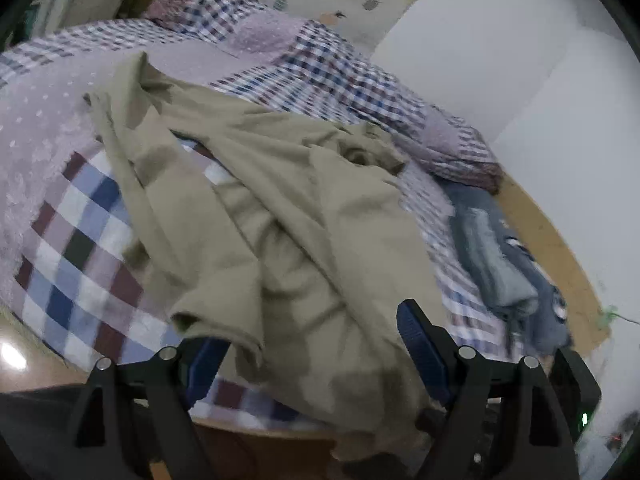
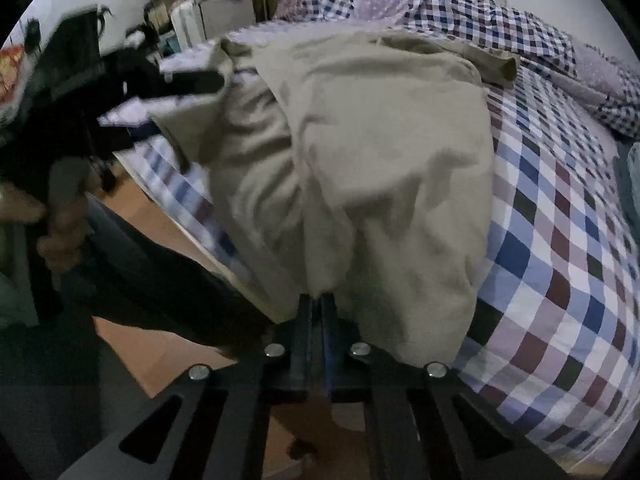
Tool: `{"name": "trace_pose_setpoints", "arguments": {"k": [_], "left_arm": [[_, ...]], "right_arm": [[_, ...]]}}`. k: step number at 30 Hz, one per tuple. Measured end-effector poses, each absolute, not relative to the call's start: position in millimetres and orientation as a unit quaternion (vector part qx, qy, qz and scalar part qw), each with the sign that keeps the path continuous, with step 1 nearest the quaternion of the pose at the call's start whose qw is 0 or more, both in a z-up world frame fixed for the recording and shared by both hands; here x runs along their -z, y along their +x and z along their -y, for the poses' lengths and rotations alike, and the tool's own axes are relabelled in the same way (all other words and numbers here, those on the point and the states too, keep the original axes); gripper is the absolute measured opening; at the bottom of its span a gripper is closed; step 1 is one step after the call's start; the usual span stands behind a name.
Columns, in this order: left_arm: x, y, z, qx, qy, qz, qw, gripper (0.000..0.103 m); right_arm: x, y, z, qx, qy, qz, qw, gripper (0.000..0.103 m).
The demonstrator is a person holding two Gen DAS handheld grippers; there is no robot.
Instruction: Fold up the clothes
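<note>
Pinching khaki garment (image 2: 360,168), right hand-held gripper (image 2: 318,300) clamped; left (image 1: 316,344) wide open, jeans (image 1: 496,256) nearby.

The gap between the left claw (image 1: 316,344) fingers is filled by the shirt (image 1: 280,208); bare bed (image 1: 80,248) is left free beside it.

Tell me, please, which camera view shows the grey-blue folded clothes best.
The left wrist view. The grey-blue folded clothes lie there in full at the bed's right edge, beside the beige garment. The right wrist view shows only a cropped sliver of them.
</note>
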State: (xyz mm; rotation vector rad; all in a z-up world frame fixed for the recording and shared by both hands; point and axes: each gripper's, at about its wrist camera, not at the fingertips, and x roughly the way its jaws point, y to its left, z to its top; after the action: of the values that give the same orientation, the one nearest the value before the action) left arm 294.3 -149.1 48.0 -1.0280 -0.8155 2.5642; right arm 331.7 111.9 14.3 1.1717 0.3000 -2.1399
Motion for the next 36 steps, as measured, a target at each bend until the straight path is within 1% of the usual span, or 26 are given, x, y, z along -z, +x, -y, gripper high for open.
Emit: {"name": "trace_pose_setpoints", "arguments": {"k": [1,4,6,8,10,11,13,15,18,23,24,25,26,27,28,29,30,36], "left_arm": [[-49,300,145,-0.882,-0.354,0.274,0.149,0.085],[-53,311,124,-0.889,-0.361,0.23,0.166,0.085],[-51,312,119,-0.893,-0.367,0.207,0.159,0.085],[-47,312,126,-0.897,-0.378,0.197,0.118,0.085],[-38,309,147,-0.892,-0.391,0.22,0.059,0.085],[-34,309,159,-0.885,-0.391,0.247,0.045,0.085],[-25,312,183,-0.87,-0.386,0.305,0.024,0.085],[-16,309,196,-0.858,-0.39,0.333,0.01,0.085],[-7,301,197,-0.85,-0.403,0.339,0.012,0.085],[-6,284,182,-0.865,-0.402,0.297,0.03,0.085],[-5,282,179,-0.867,-0.405,0.289,0.029,0.08],[-5,279,177,-0.869,-0.408,0.28,0.028,0.074],[-2,278,174,-0.867,-0.415,0.274,0.028,0.053],[0,277,174,-0.864,-0.424,0.27,0.024,0.029],[2,277,174,-0.861,-0.433,0.266,0.018,0.022],[1,280,176,-0.86,-0.432,0.271,0.016,0.018],[0,283,179,-0.86,-0.429,0.277,0.015,0.01],[-20,300,209,-0.864,-0.385,0.324,-0.007,0.006]], "right_arm": [[-19,332,-114,0.82,0.447,-0.096,0.344,0.002],[-34,332,-125,0.819,0.441,-0.027,0.366,0.001],[-38,330,-128,0.823,0.438,-0.005,0.362,0.001],[-37,327,-128,0.827,0.441,0.001,0.349,0.002],[-33,324,-129,0.827,0.447,0.003,0.341,0.002],[-32,323,-127,0.827,0.448,0.002,0.339,0.005],[-31,324,-124,0.828,0.448,-0.003,0.337,0.005],[-29,323,-123,0.828,0.449,-0.004,0.337,0.005],[-24,320,-125,0.827,0.453,-0.004,0.334,0.005],[-20,317,-125,0.824,0.458,-0.01,0.333,0.005],[-19,316,-124,0.824,0.459,-0.01,0.333,0.005],[-18,316,-124,0.823,0.46,-0.01,0.333,0.005],[-17,315,-124,0.823,0.46,-0.01,0.333,0.005],[-16,315,-125,0.823,0.462,-0.01,0.331,0.005],[-16,314,-125,0.823,0.463,-0.01,0.329,0.005],[-15,313,-126,0.823,0.464,-0.01,0.327,0.005],[-14,313,-126,0.823,0.465,-0.009,0.326,0.005],[-16,311,-130,0.825,0.464,-0.002,0.321,0.005]]}}
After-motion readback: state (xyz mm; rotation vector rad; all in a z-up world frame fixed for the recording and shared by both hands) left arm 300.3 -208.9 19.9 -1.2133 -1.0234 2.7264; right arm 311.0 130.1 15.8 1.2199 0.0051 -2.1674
